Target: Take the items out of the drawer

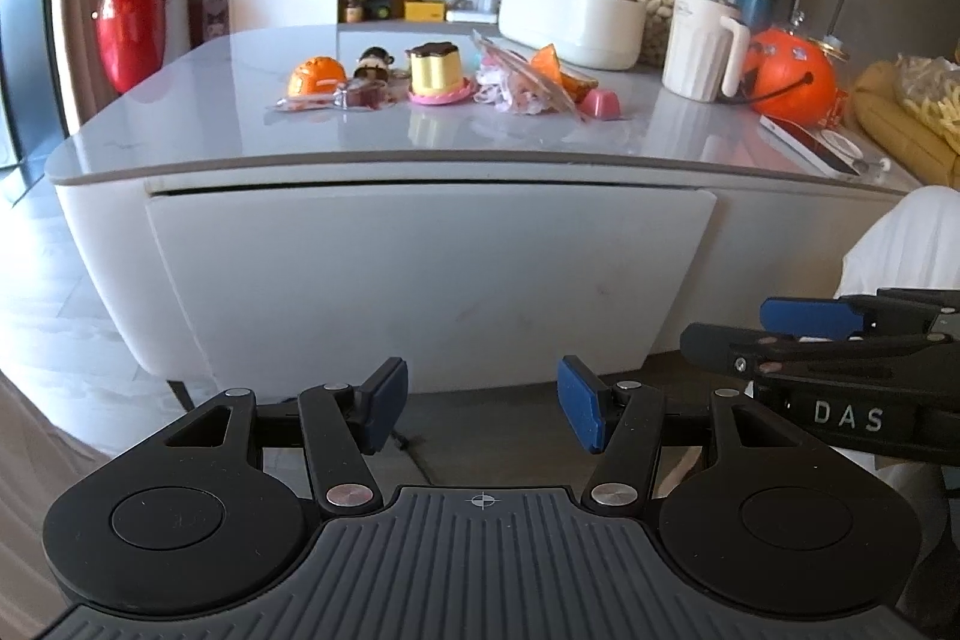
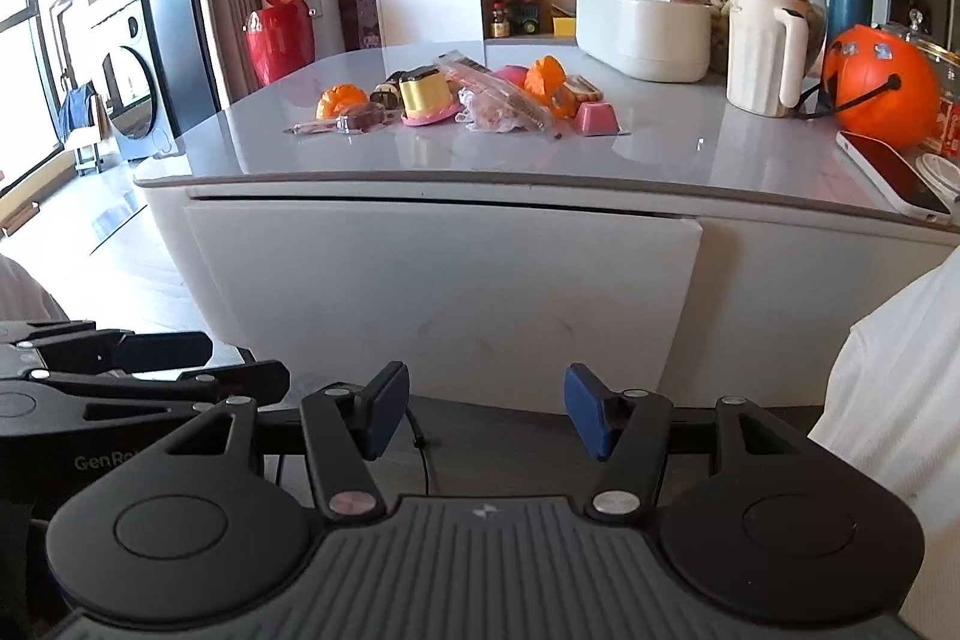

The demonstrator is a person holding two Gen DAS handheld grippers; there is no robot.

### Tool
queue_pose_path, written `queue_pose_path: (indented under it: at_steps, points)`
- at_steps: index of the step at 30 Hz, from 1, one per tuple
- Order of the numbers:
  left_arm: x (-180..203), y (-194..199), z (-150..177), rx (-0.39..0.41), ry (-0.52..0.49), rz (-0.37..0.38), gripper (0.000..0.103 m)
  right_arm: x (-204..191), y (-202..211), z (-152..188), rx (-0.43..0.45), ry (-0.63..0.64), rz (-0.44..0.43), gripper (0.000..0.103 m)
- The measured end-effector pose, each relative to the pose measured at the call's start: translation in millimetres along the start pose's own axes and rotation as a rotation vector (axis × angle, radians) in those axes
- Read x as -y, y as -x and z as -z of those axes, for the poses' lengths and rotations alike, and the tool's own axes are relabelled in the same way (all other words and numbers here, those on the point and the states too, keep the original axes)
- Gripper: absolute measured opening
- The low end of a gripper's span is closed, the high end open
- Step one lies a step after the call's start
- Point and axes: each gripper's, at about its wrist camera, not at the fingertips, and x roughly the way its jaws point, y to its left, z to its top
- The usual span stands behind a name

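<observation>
I hold both grippers low and side by side in front of the table, each tilted a little downward toward the floor. My left gripper (image 1: 483,409) has its blue pads standing well apart with nothing between them; my right gripper (image 2: 486,412) is about as wide and equally empty. From the left wrist view the right gripper's side reads "DAS"; from the right wrist view the left gripper's body shows "GenRo", the rest cut off. The drawer (image 2: 444,280) is straight ahead of both tools, its white front nearly flush under the grey tabletop (image 2: 420,148), only a thin dark gap showing along its top edge. Neither gripper touches it. On the tabletop above lie small toys and snacks: a yellow pudding toy (image 2: 425,95), an orange toy (image 2: 340,100), a pink block (image 2: 595,118).
</observation>
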Motion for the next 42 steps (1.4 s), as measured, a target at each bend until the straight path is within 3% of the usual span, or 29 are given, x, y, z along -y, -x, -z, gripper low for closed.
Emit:
queue_pose_path:
  at_steps: [42]
  points:
    - [1.3,3.0,-2.6,0.012,0.006,0.002,0.06,-1.2,-3.2,2.8,-0.01,0.009,-0.001,0.058]
